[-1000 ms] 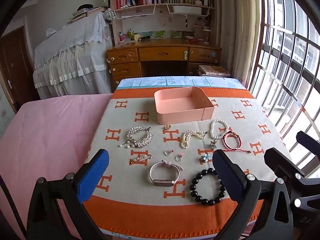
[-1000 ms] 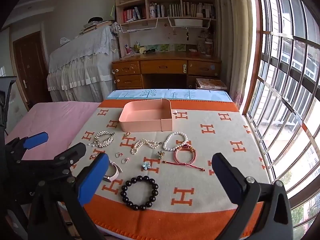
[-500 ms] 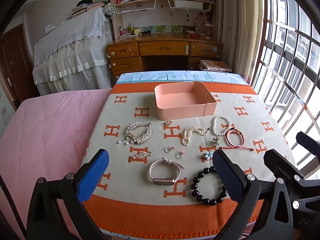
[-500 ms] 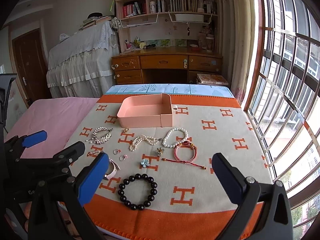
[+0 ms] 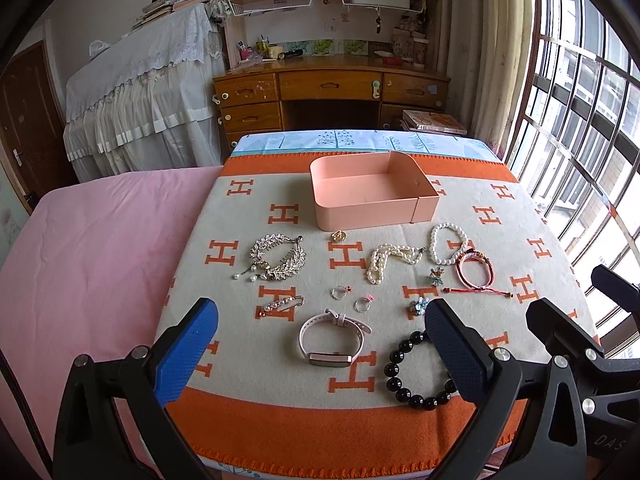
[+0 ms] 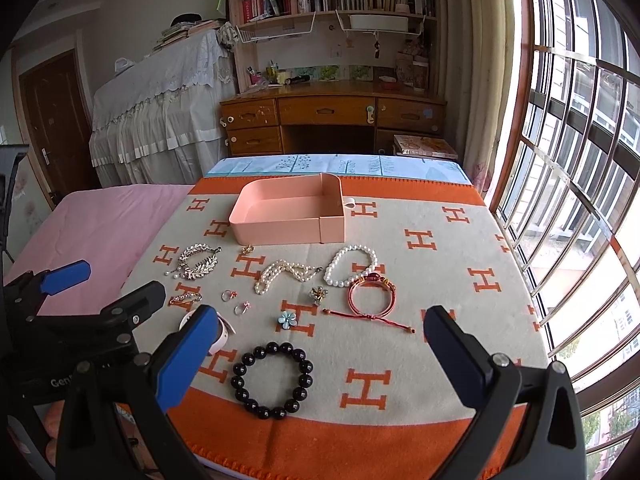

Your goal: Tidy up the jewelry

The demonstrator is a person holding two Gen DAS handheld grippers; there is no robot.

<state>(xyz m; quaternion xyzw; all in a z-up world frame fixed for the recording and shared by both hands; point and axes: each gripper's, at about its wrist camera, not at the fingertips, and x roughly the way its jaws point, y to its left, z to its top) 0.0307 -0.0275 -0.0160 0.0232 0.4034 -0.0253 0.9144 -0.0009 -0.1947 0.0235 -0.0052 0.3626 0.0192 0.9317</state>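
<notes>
One pink tray (image 5: 372, 200) | holds nothing | jewelry outside on blanket (image 5: 520, 208)

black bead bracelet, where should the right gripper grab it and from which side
Probably pinch one arc of the black bead bracelet, coming from above with one finger inside the ring. It lies flat and open on the blanket, nearest the open right gripper, clear of other pieces.

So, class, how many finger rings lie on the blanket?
2. One ring lies just beyond the pink watch; the other ring sits beside it, nearer the blue flower charm. No others show.
</notes>
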